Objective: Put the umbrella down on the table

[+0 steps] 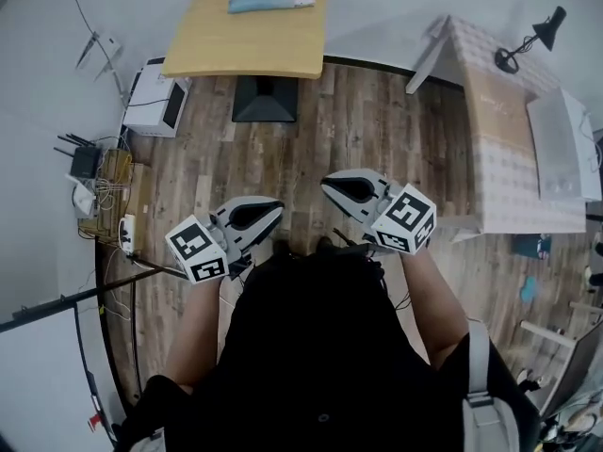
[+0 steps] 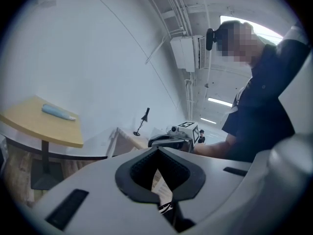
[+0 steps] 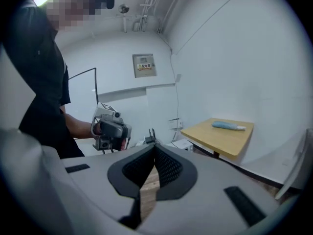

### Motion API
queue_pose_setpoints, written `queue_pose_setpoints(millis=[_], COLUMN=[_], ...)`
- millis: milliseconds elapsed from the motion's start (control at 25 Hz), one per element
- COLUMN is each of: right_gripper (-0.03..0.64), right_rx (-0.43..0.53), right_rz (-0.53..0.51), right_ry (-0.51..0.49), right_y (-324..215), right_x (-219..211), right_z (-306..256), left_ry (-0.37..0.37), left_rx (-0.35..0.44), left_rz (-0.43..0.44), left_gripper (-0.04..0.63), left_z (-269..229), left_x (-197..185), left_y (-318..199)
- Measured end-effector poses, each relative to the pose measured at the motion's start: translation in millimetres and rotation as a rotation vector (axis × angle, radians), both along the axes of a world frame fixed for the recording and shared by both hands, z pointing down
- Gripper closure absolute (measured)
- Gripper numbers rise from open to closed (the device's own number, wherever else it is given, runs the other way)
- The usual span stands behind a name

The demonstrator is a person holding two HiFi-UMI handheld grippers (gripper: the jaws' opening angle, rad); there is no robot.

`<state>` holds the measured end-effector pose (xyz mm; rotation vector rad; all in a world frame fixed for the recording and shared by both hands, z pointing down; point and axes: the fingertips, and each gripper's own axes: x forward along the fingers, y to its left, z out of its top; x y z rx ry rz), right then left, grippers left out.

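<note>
The light-blue folded umbrella [image 1: 268, 4] lies on the small yellow wooden table [image 1: 217, 45] at the far end of the room. It also shows in the left gripper view as the umbrella [image 2: 57, 112] on the table [image 2: 34, 126], and in the right gripper view as the umbrella [image 3: 227, 126] on the table [image 3: 215, 140]. Both grippers are held close to the person's body, well short of the table. My left gripper [image 1: 273, 211] [image 2: 157, 150] is shut and empty. My right gripper [image 1: 330, 186] [image 3: 155, 147] is likewise shut with nothing in it.
A cloth-covered table [image 1: 509, 139] with a black desk lamp [image 1: 532, 38] stands at the right. On the floor at the left are a white box [image 1: 155, 97], a router [image 1: 83, 161] and a power strip [image 1: 126, 234] with cables. Wooden floor [image 1: 358, 130] lies between me and the yellow table.
</note>
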<state>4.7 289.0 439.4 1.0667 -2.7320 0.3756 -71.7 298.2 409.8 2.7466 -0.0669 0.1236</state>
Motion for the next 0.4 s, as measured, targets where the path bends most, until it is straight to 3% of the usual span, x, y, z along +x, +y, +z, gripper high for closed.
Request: queue_pose_setpoints(millis=[200,400], right_gripper=[0.598,0.598], right_rx=[-0.021,0.005], right_rz=[0.115,0.122], right_ry=[-0.032,-0.036], right_y=[12,16], right_x=[50,73], right_z=[13,11], left_ry=[-0.05,-0.1], left_rx=[0.002,-0.02], left_rz=[0.039,0.089], left_gripper=[0.583,0.583], left_z=[7,24], left_x=[27,55], left_y=[10,25])
